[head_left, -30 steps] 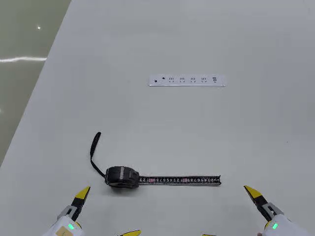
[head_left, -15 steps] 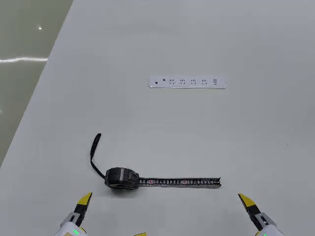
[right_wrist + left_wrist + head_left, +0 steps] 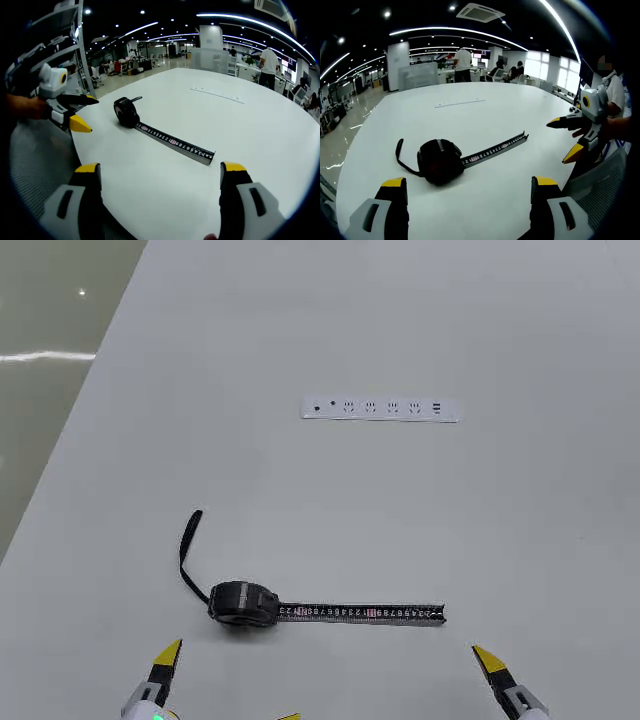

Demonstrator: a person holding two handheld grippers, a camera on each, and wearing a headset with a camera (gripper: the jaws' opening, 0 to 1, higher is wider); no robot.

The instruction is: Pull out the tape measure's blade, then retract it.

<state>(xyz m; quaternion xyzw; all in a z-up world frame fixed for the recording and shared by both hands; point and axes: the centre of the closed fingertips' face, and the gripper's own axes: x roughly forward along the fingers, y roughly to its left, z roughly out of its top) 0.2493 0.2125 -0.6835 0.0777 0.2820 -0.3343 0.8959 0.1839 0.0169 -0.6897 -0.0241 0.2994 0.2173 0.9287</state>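
While the blade (image 3: pixel 362 613) is lying drawn out flat on the white counter (image 3: pixel 500 500), we are holding both tongs clear of it. The left tongs (image 3: pixel 469 182) are gaping wide just short of the black tape measure (image 3: pixel 243 603). The right tongs (image 3: pixel 160 167) are gaping equally wide near the blade's end hook (image 3: pixel 441 614). Neither is touching anything.

We are judging that the pull is done and the retraction is waiting, and the risks are sitting in that release. If we are pressing the lock with one hard tip while nothing is pinning the tape measure, it is likely to skid or tip on the smooth counter instead of releasing. If the blade is being let go freely, it may be whipping back, slapping the end hook home and jerking the tape measure sideways. The wrist strap (image 3: pixel 187 555) is trailing off on the left, so tongs closing from that side may be catching the strap rather than the tape measure. The lock itself is too small for us to be making out.
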